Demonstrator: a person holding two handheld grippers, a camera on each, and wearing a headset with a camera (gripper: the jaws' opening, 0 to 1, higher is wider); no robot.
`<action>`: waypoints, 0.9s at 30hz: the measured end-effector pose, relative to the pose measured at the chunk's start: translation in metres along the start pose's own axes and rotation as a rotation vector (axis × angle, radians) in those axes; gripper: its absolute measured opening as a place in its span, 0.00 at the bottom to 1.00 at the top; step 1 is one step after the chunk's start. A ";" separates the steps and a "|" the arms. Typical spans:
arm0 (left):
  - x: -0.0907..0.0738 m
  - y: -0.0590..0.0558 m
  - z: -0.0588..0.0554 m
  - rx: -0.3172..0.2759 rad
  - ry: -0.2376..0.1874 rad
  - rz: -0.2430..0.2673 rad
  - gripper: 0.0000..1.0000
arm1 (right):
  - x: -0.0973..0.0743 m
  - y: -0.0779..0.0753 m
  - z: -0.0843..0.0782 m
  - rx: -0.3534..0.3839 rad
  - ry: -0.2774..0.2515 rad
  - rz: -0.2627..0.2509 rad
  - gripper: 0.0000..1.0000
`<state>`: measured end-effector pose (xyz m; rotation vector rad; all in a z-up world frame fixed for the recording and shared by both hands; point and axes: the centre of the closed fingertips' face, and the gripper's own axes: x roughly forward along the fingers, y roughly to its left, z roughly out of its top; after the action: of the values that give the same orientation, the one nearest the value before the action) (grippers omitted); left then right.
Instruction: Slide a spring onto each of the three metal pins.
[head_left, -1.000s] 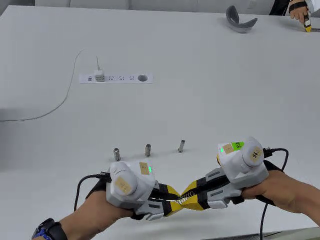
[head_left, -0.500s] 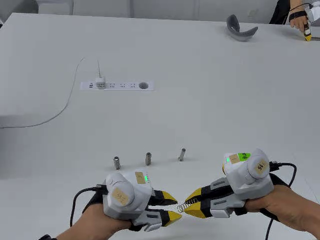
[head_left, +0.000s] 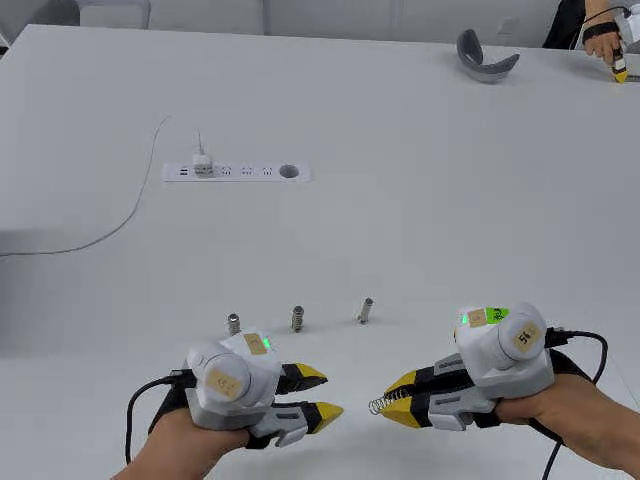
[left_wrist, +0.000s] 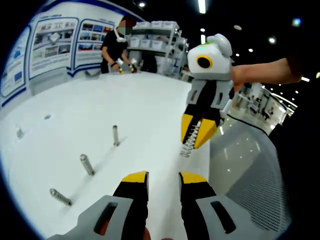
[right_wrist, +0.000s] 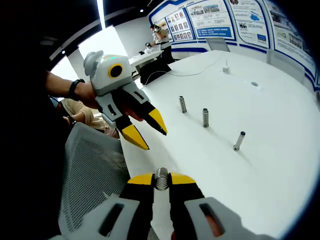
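Right now the spring sits in the lower middle of the head view, pinched by one end between the yellow tips of my right gripper, with most of its coils sticking out free toward the left. It looks like a small, light wire coil, so I judge weight to be no concern. The trouble is that it is soft along its length and will squash or bend if squeezed hard, and it is round and smooth enough to twist or shoot out of the tips. A light hold across the coils near the back end seems best, leaving the open front end clear to go over a pin. My left gripper is spread and holds nothing, near the spring's free end but apart from it. Above them in the frame, on the white surface, stand three pins. The left pin and the middle pin each already wear a spring, while the right pin is bare, so I take that one as the target. Further up the frame lies a power strip, well apart from the work
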<state>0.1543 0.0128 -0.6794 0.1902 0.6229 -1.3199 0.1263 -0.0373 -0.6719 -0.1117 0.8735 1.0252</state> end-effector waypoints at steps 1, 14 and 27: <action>0.000 0.002 -0.001 -0.002 0.000 0.006 0.25 | 0.000 -0.002 -0.001 0.001 0.001 -0.006 0.12; -0.012 0.021 -0.006 -0.041 -0.004 0.069 0.32 | -0.007 -0.031 -0.005 0.009 0.022 -0.100 0.12; -0.022 0.034 -0.012 -0.050 0.004 0.112 0.40 | -0.014 -0.068 -0.001 0.004 0.063 -0.188 0.12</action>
<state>0.1798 0.0461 -0.6848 0.1849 0.6390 -1.1954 0.1759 -0.0849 -0.6834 -0.2200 0.9042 0.8478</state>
